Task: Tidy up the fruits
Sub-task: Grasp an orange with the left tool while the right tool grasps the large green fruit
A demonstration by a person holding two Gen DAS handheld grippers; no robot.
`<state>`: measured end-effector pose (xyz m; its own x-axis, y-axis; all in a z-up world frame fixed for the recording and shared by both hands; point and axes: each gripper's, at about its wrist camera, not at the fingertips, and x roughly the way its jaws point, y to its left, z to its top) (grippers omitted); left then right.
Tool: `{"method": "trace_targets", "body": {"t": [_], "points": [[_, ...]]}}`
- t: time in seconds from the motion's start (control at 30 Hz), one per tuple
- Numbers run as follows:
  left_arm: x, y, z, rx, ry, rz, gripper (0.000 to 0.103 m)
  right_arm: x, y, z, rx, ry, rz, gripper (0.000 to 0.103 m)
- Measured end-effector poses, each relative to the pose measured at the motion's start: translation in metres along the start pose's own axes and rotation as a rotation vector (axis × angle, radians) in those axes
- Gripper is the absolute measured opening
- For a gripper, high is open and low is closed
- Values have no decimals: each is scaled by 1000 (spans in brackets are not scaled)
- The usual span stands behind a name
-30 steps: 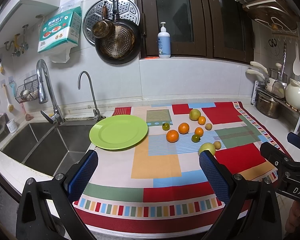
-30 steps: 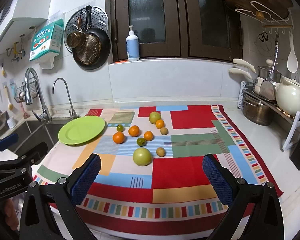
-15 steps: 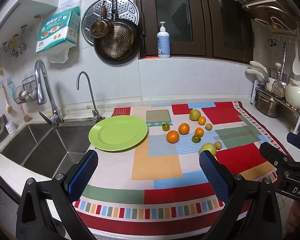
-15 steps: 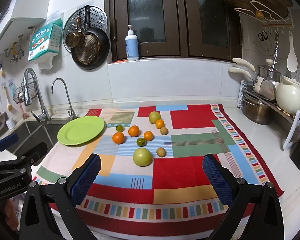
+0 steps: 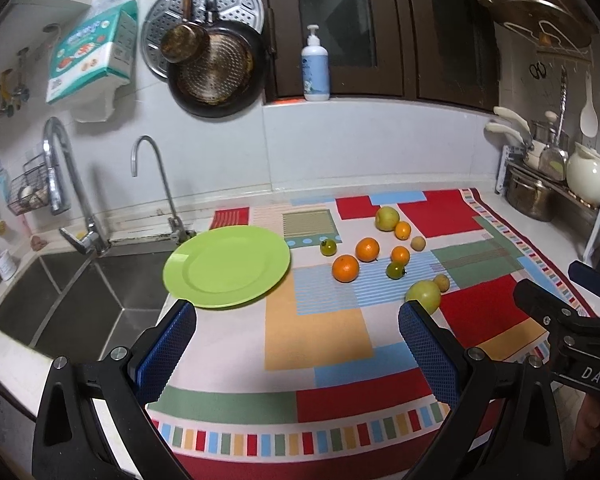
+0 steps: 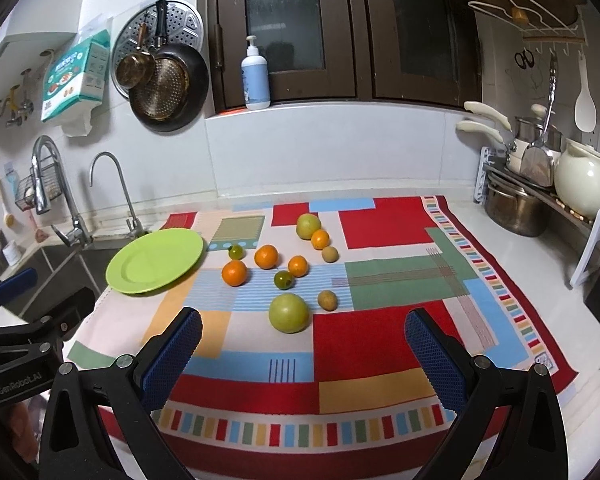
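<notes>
We're at the start: plate [image 5: 226, 266] empty, all fruit [image 6: 288, 268] loose on the cloth [image 6: 384, 224] right of it. Next, we judge: right gripper [image 6: 302, 342] drops onto the near green fruit [image 6: 289, 313], carries it to the plate. Both grippers spread wide, holding and touching nothing; left gripper [image 5: 298, 340] hovers near the plate.

The left tongs' finger [image 5: 428, 344] partly hides the big green fruit [image 5: 423, 295].

I'm in a home kitchen: a steel sink [image 5: 72, 300] with taps [image 5: 60, 176] lies left of my hand-held gripper, pans [image 5: 216, 68] hang on the tiled wall ahead, and pots [image 6: 516, 208] sit racked to the right.
</notes>
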<state>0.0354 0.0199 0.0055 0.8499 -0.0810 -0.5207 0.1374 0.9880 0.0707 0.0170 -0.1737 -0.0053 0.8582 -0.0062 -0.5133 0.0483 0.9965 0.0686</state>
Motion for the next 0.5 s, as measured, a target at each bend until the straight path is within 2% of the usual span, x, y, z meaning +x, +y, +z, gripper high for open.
{"method": "trace_targets", "body": {"t": [0.2, 0.5], "points": [[31, 7, 9, 73, 12, -52, 103, 24, 10, 0, 35, 33, -34, 102], [90, 10, 24, 178, 47, -175, 95, 70, 20, -3, 119, 101, -89, 99]]}}
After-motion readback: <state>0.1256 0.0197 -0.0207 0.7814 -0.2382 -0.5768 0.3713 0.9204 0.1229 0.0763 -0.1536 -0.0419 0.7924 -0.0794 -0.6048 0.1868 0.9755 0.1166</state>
